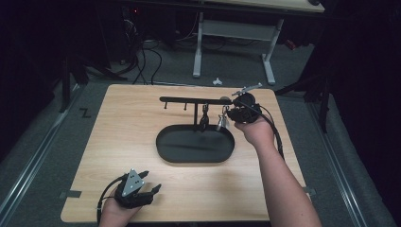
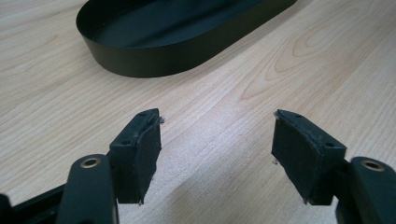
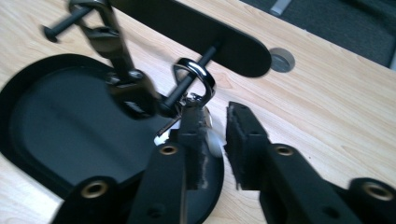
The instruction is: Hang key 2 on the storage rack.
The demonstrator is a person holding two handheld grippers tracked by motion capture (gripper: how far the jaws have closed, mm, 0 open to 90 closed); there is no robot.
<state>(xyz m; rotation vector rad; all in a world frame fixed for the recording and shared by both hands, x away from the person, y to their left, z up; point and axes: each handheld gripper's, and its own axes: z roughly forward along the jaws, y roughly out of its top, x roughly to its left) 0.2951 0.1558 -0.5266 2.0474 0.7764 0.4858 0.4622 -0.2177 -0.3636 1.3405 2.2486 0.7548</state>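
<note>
Key ring [image 3: 198, 77]: silver, hung on the rightmost peg [image 3: 187, 84] of a black rack [image 1: 196, 100], with a small pale tag or key below it, partly hidden by the jaws. A second hanging item, a dark clasp piece [image 3: 119, 60], hangs from the next peg along; its detail is blurred. Rack: a flat bar on a single post, pegs pointing forward, standing at the far edge of a black oval tray [image 1: 165, 151]. Tray: shallow, upright wall, set mid-table on a light wood table [image 1: 118, 123]. Right gripper [image 3: 215, 140]: at the rack's right end, jaws narrowly parted with the pale tag between them just below the ring; whether they press it cannot be told. Left gripper [image 2: 217, 149]: near the table's front left edge, well apart from the tray, jaws spread wide over bare wood, pinching nothing. Beyond the table: grey floor, cables, a white desk frame [image 1: 198, 47].
</note>
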